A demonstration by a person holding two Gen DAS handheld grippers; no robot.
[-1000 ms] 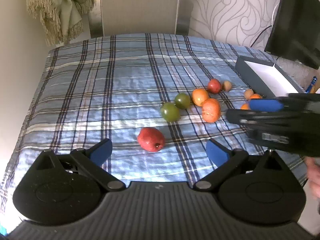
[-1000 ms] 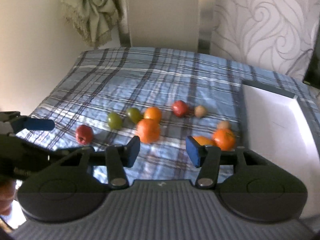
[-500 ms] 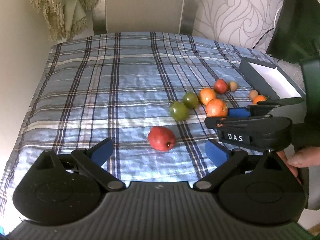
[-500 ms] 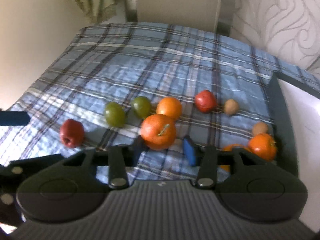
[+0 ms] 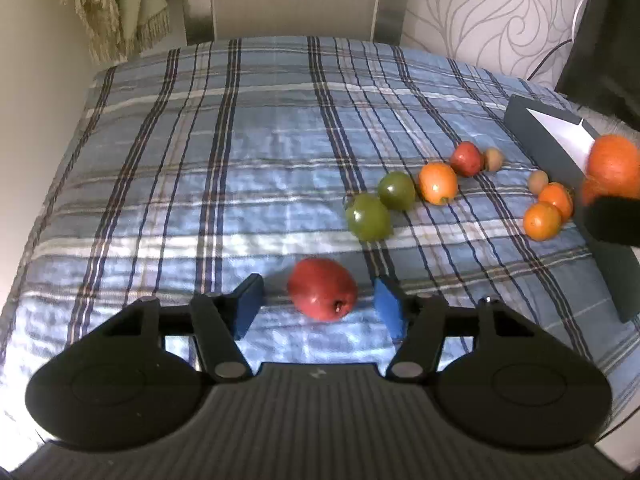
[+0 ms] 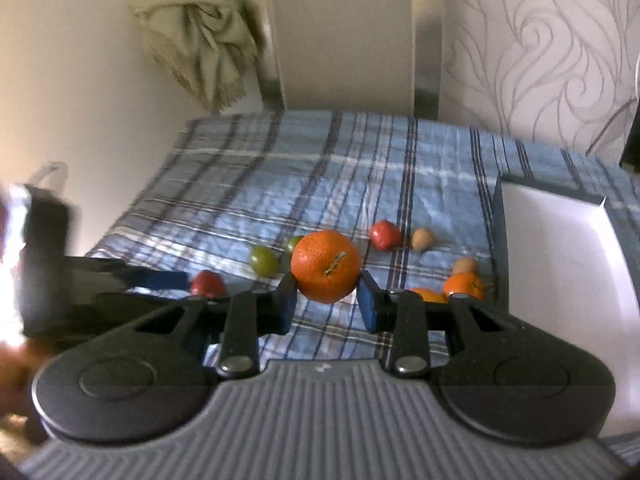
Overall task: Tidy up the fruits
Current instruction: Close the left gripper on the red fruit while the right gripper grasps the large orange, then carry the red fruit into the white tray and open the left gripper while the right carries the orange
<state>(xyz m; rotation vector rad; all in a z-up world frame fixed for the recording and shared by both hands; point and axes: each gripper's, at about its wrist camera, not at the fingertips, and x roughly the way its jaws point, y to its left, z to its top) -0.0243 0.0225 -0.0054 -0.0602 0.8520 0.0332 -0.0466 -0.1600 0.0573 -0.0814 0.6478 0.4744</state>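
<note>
Right tool (image 6: 326, 300): jaws have just been closing and are now clenched on the large orange (image 6: 326, 266), pads pressing both flanks. Against the frame half a second back, where the fruit sat on the cloth between the pads, it now hangs clear of the plaid bedspread (image 6: 360, 168) with the cloth showing under it. Lift done; judged next step is the carry to the white-lined box (image 6: 560, 264), which lies just right of this tool and looks empty where visible.

Left tool (image 5: 318, 306): jaws have just been closing from wide, now drawn in around the red fruit (image 5: 322, 294). Fruit sits on the bedspread between the pads; a sliver of gap shows on each side, so not yet gripped, as far as I can tell.

Ahead of the left tool and to its right: two green fruits (image 5: 380, 204), an orange, a smaller red one, small brown ones. Most of the sorting remains.
</note>
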